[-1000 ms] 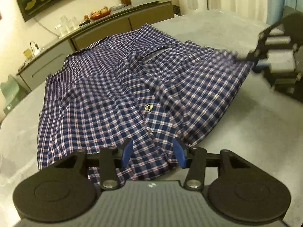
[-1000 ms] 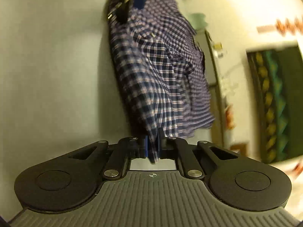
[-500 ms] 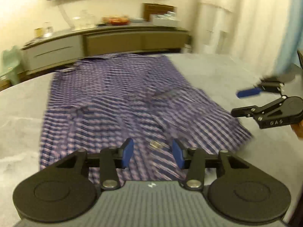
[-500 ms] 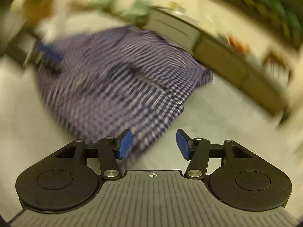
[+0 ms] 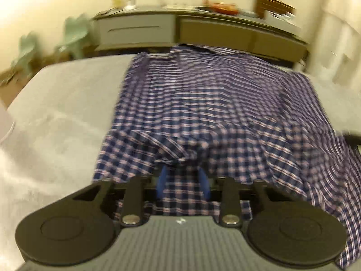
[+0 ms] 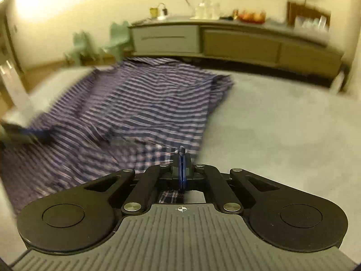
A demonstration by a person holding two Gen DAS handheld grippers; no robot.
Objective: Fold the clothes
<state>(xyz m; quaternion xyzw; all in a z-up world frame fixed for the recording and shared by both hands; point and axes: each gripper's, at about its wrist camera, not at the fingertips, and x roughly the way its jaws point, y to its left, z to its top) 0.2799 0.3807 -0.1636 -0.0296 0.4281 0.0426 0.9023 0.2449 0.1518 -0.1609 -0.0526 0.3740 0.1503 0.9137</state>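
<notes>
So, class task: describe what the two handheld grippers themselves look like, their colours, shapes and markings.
Both look alike. The left gripper and right gripper have blue finger pads on black linkage arms with silver pivot bolts, two round black discs at the sides, and a grey ribbed body with a small white mark at its front edge. No cables or sleeves show.

You have one blue-and-white checked cotton shirt (image 5: 214, 103) spread on one grey cloth-covered surface (image 5: 63, 103). Two black claws with blue pads are in play, the left claw (image 5: 183, 181) and the right claw (image 6: 181, 169). Behind them stand two pale green plastic chairs (image 6: 118, 35) and one long low sideboard (image 6: 237, 40), which carries one red dish of fruit (image 6: 251, 17).
</notes>
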